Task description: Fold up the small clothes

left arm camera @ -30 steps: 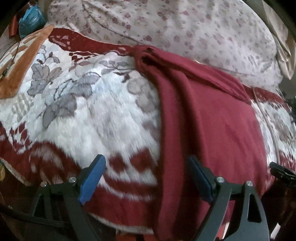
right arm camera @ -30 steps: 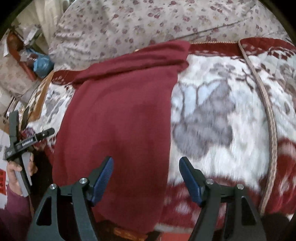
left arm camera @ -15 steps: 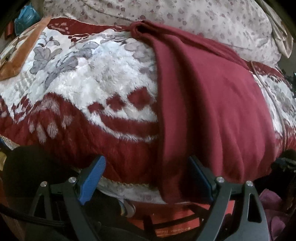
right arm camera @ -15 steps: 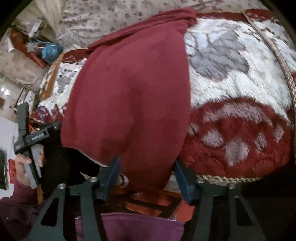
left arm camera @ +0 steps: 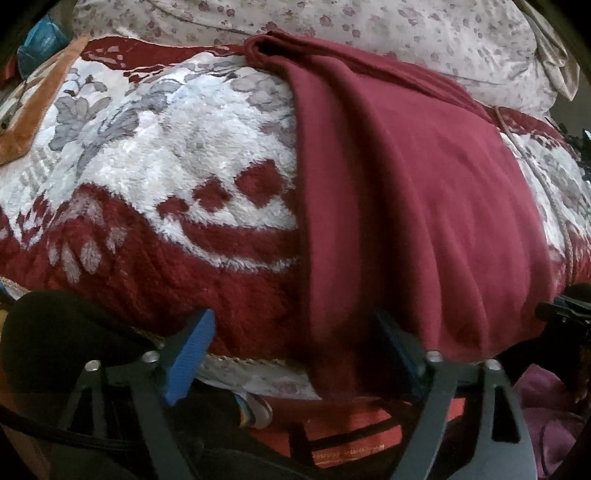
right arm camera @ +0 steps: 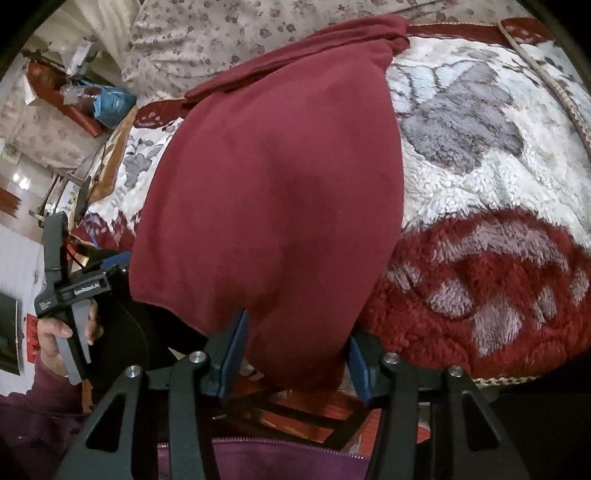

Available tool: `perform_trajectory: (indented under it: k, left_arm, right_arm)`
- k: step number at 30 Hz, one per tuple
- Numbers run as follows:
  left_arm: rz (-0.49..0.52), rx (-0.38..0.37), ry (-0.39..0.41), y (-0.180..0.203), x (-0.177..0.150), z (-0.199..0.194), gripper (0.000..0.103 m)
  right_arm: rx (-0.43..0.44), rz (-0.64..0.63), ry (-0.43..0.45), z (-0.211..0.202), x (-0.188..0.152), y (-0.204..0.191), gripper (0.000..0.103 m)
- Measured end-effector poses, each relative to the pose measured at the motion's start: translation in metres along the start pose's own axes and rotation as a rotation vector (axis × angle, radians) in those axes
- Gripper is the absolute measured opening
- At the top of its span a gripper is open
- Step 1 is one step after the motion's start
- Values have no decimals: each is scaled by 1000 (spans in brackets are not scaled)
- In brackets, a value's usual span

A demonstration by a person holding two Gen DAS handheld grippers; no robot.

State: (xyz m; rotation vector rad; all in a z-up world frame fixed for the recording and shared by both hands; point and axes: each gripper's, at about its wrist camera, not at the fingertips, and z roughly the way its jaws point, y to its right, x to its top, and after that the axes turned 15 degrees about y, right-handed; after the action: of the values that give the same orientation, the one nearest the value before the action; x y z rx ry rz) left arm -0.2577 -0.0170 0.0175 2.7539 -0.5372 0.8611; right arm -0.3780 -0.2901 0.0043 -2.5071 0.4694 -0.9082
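A dark red garment [left arm camera: 406,184] lies flat across the bed, and its near hem hangs over the front edge. My left gripper [left arm camera: 293,321] is at that edge with its jaws closing. The hem's left corner hangs between the blue pads [left arm camera: 188,354] without being pinched, and cloth partly hides the right finger. In the right wrist view the garment [right arm camera: 277,184] ends in a rounded corner that fills the gap of my right gripper [right arm camera: 295,328]. Its pads [right arm camera: 236,347] flank the cloth half-closed, with no pinch visible. The left gripper [right arm camera: 70,291] shows there in a hand.
A plush red-and-white floral blanket [left arm camera: 166,166] covers the bed, with a flowered quilt [left arm camera: 369,29] behind it. Below the edge are an orange-red frame [left arm camera: 351,424] and a black rounded shape [left arm camera: 55,332]. A blue bag [right arm camera: 110,99] lies far left. A purple sleeve [right arm camera: 37,424] is near.
Both grippers came down from over the bed to its front edge. Both pairs of jaws have narrowed, the right earlier, the left just now. The hanging hem now sits between the fingers.
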Motion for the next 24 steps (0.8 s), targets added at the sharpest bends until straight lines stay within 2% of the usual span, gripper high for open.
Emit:
perform_trajectory:
  k: [3, 5, 6, 7, 8, 9, 10, 14, 18, 20, 21, 23, 24]
  left_arm:
    - [8, -2, -6, 1, 0, 0, 68]
    - [1, -2, -12, 0, 0, -2, 55]
    - [-9, -21, -18, 0, 0, -3, 43]
    - [-21, -47, -30, 0, 0, -3, 40]
    - [-24, -65, -45, 2, -1, -2, 40]
    - [-16, -53, -45, 3, -1, 0, 40]
    - [-7, -40, -40, 5, -2, 1, 40]
    - [-4, -34, -36, 6, -3, 1, 44]
    - [-20, -43, -30, 6, -5, 3, 48]
    - [-11, -39, -28, 8, -5, 3, 48]
    - [-9, -39, -28, 9, -5, 3, 47]
    - [-19, -48, -32, 8, -5, 3, 40]
    - [-21, -50, -32, 7, -5, 3, 32]
  right_arm:
    - [0, 5, -6, 3, 1, -1, 55]
    - [4, 8, -7, 5, 2, -1, 55]
    - [5, 8, -8, 7, 1, -2, 56]
    - [6, 7, -10, 6, 1, -1, 61]
    - [15, 10, -9, 6, 0, -1, 64]
    - [29, 12, -7, 7, 0, -1, 71]
    - [33, 7, -6, 8, 1, -2, 74]
    - [12, -30, -12, 9, 1, -8, 74]
    - [21, -10, -11, 10, 2, -6, 73]
    - [-1, -29, -10, 10, 2, -6, 67]
    - [-13, -39, -11, 9, 2, -6, 61]
    - [-44, -56, -9, 7, 3, -6, 42]
    - [-50, -59, -2, 5, 4, -6, 27]
